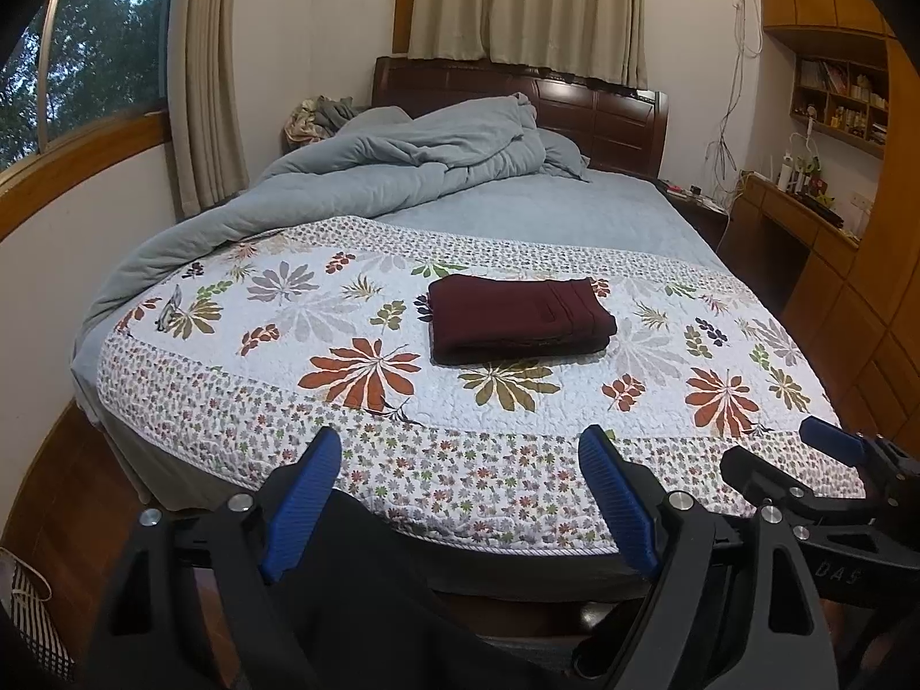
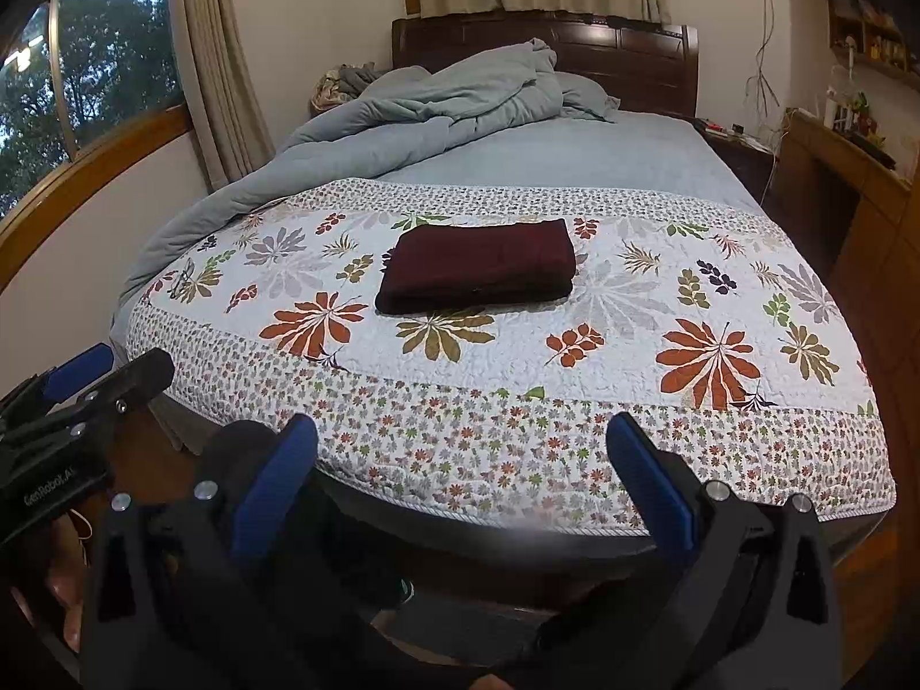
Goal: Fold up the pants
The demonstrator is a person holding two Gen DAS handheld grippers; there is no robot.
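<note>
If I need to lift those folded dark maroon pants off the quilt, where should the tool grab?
Probably pinch the folded dark maroon pants at the thick near edge, coming in low from the foot of the bed; the stacked layers face you there above the floral quilt.

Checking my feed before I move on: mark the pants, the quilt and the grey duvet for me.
pants [image 1: 520, 316], left wrist view, top of the folded stack
quilt [image 2: 719, 356], right wrist view, red flower near its right side
duvet [image 1: 402, 155], left wrist view, middle of the bunched heap

Bedroom, dusk light through the window [image 1: 86, 57].
Bed with floral quilt [image 1: 368, 356], rumpled grey duvet [image 1: 402, 155], dark wooden headboard [image 1: 604, 115]; beige curtains [image 1: 529, 6], pale walls, wooden floor, wooden shelves [image 1: 839, 98] and desk on the right.
</note>
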